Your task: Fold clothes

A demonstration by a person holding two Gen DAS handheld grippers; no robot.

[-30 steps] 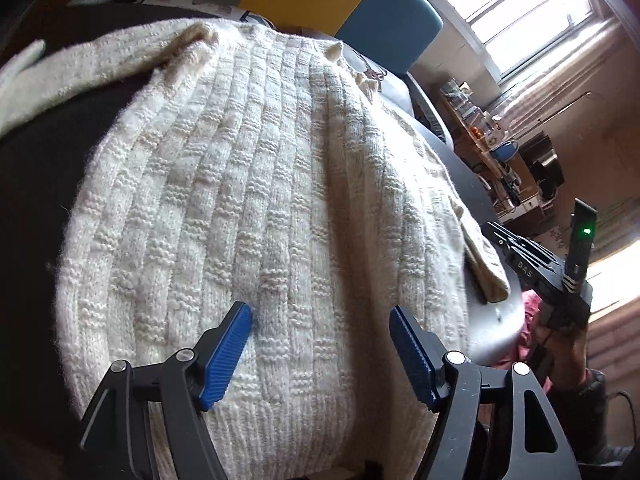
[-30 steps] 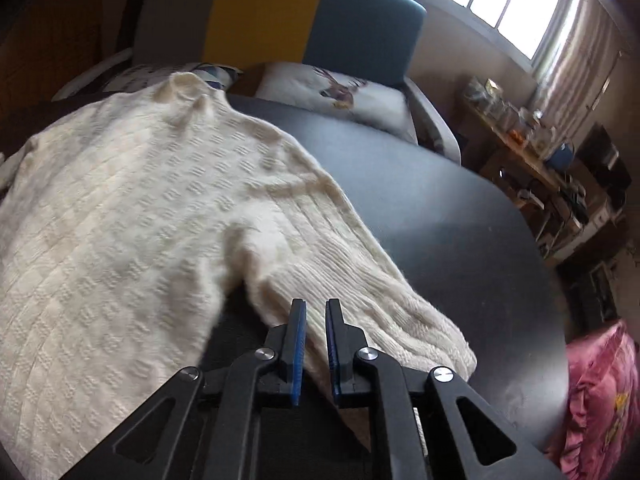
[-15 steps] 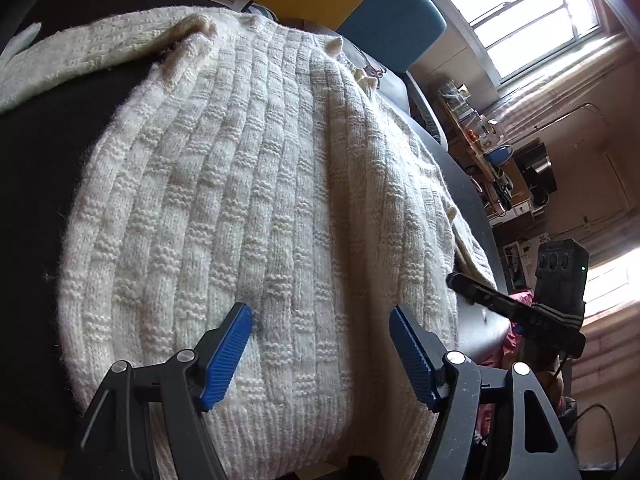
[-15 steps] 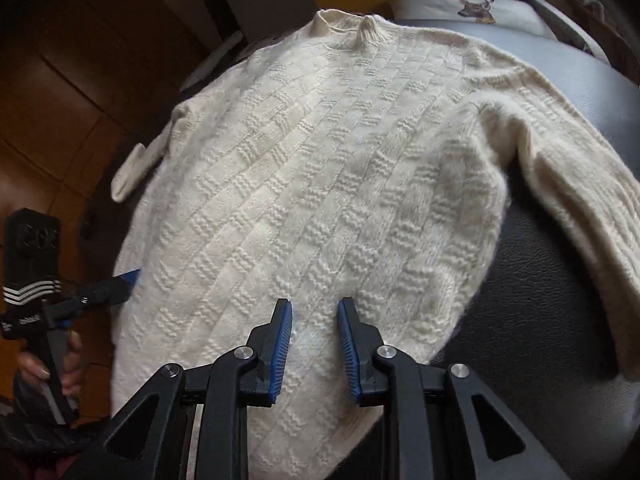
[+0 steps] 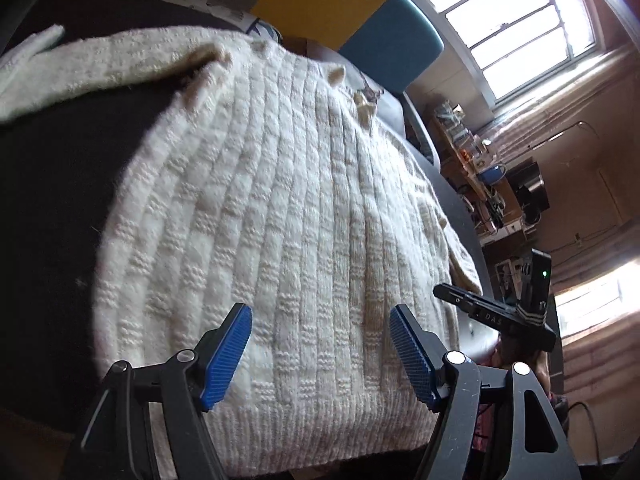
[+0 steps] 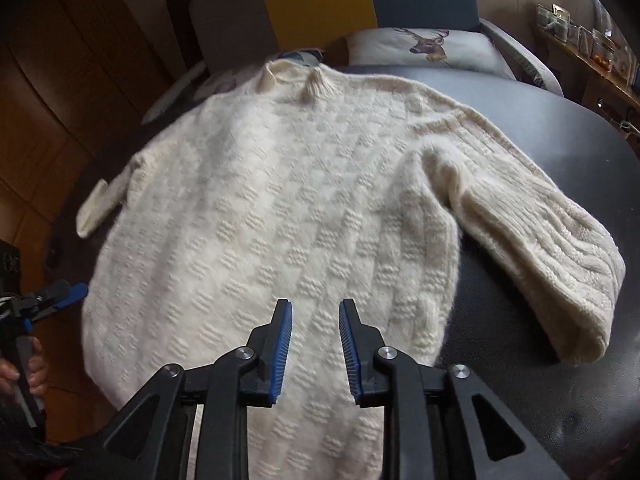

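My left gripper (image 5: 320,354) wide open over the cream sweater (image 6: 280,208) on the black table (image 6: 560,280), my right gripper (image 6: 315,350) opening, holding nothing.

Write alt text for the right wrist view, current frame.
A cream knitted sweater lies flat on a dark table, neck away from the camera, one sleeve angled out to the right. The right hand-held gripper hangs above its lower body, jaws opening with nothing between them. The left hand-held gripper shows at the left edge.
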